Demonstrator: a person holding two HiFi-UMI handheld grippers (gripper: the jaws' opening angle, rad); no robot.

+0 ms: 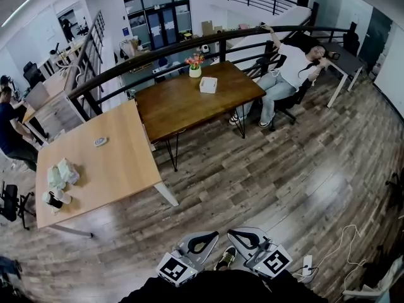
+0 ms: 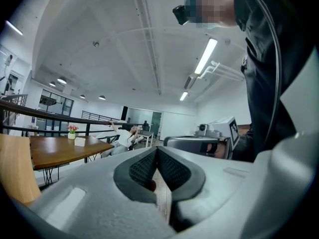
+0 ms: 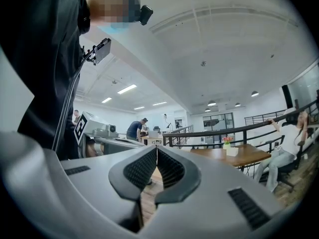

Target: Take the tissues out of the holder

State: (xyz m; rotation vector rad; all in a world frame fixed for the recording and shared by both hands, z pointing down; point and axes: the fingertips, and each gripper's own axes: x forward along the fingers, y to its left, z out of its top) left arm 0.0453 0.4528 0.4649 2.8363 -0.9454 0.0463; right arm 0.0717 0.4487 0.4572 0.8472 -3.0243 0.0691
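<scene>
Both grippers hang low by my body over the wooden floor, far from the tables. My left gripper (image 1: 213, 235) is shut with nothing in it, its ribbed pads (image 2: 144, 166) meeting at the tip (image 2: 157, 149). Beside it my right gripper (image 1: 232, 233) is likewise shut and empty (image 3: 157, 148). A white box-shaped tissue holder (image 1: 208, 84) stands on the dark wooden table (image 1: 183, 106), next to a small flower pot (image 1: 195, 70). The same holder appears small in the left gripper view (image 2: 79, 142) and the right gripper view (image 3: 232, 151).
A light wooden table (image 1: 107, 169) at the left carries pale soft packs (image 1: 63, 172), a small roll (image 1: 55, 199) and a small round item (image 1: 100, 141). A person (image 1: 290, 68) reclines in a chair behind the dark table. A black railing (image 1: 189, 43) runs behind. Cables and a power strip (image 1: 307, 264) lie on the floor at the right.
</scene>
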